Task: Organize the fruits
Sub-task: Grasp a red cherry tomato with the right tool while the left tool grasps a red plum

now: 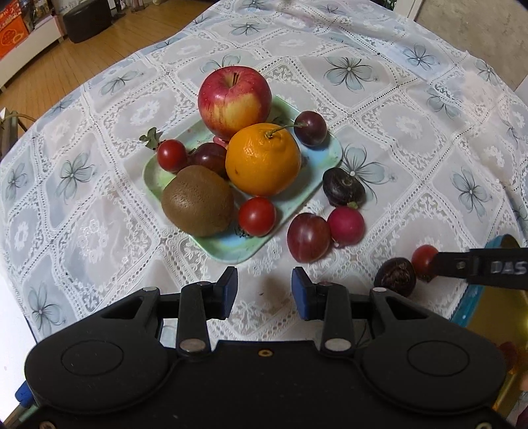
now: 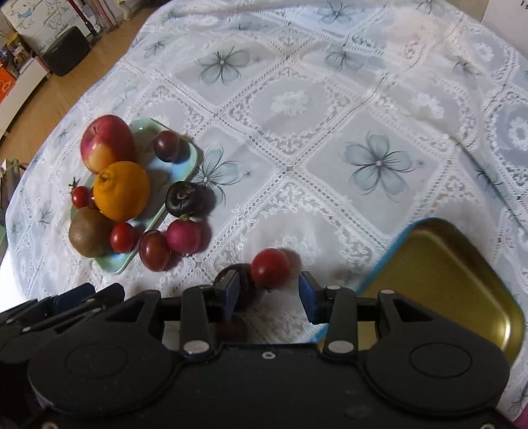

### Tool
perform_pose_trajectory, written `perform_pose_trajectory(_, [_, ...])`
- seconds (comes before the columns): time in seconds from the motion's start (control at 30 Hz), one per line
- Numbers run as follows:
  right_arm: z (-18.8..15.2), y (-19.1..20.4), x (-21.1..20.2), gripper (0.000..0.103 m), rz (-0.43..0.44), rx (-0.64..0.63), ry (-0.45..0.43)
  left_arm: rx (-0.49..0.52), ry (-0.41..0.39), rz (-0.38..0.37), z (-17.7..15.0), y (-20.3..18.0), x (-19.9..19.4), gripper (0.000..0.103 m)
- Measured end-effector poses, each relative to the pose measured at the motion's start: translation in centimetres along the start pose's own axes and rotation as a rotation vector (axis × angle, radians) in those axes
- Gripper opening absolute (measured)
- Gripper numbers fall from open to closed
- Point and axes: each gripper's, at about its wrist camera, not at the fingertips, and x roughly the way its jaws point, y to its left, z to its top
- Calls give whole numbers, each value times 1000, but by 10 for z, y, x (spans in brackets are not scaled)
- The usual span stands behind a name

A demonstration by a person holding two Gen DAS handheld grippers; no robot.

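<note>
With the right gripper (image 2: 269, 298) open over a cherry tomato (image 2: 270, 267) that touches a dark fruit (image 2: 242, 290) just beside the gold tin (image 2: 445, 280), a careless close could nudge either one rolling across the lace tablecloth (image 2: 330, 148). Left gripper (image 1: 264, 292) also open, empty, near the crowded green tray (image 1: 231, 250). Wood floor (image 1: 82, 59) beyond.

The gold tin (image 2: 439, 274) is cut off at 4 o'clock by the right gripper (image 2: 269, 298) body, whose left finger (image 2: 227, 290) partly hides a dark fruit (image 2: 244, 280), while distant shelf items (image 1: 13, 29) at 10 o'clock remain illegible.
</note>
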Motion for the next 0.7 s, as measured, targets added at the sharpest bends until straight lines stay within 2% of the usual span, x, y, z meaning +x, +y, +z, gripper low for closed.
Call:
perform_pose_trajectory(0.17, [9,-5,26,42,-32,59,13,8,-10,-23,6,-3,3,45])
perform_pose_trajectory(0.3, [13,-8,40,42,-15,92,38,17,-18,-36,13,-10,7,45])
perform_pose_trajectory(0.4, [13,-9,44,42,-15,108,20,24,-18,-40,17,-17,14,46])
perform_pose_trajectory(0.53, [12,-11,46,32,9,115,12,28,-7,-32,21,-23,26,46])
perform_pose_trajectory(0.7, [9,-14,40,32,29,120,-3,51,18,-32,19,-32,40,46])
